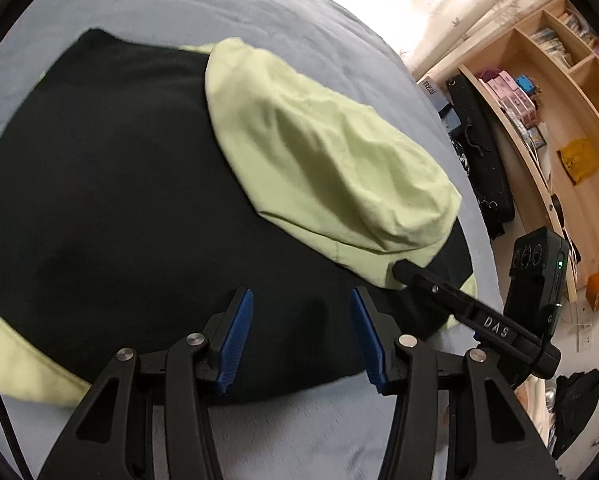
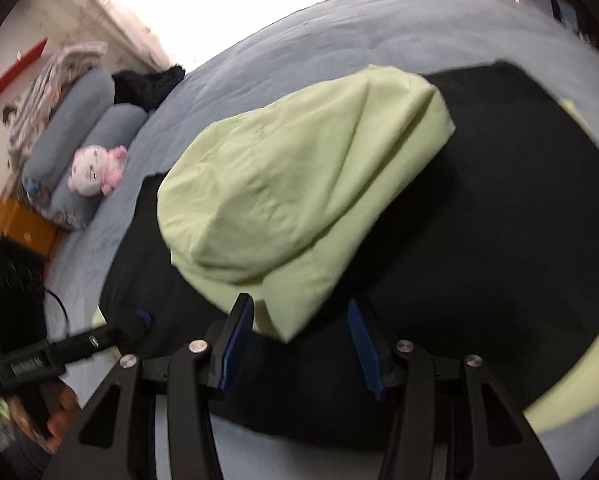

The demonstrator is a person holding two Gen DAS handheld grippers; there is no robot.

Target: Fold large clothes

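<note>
A large black garment (image 1: 111,184) with light green parts lies spread on the grey-blue bed (image 1: 219,4). One light green sleeve (image 1: 319,152) is folded across its black body. My left gripper (image 1: 303,320) hovers open over the black fabric near the front hem, with nothing between its blue pads. In the right wrist view my right gripper (image 2: 299,332) is open too. The corner of the green sleeve (image 2: 279,200) lies between its fingers, and the pads do not press it. In the left wrist view, a right gripper finger (image 1: 407,272) touches that sleeve's end.
Two grey pillows (image 2: 79,128) and a pink-and-white plush toy (image 2: 93,170) lie at the head of the bed. A wooden shelf (image 1: 559,92) and black bags (image 1: 479,140) stand beside the bed. A hand (image 2: 59,412) shows at the lower left of the right wrist view.
</note>
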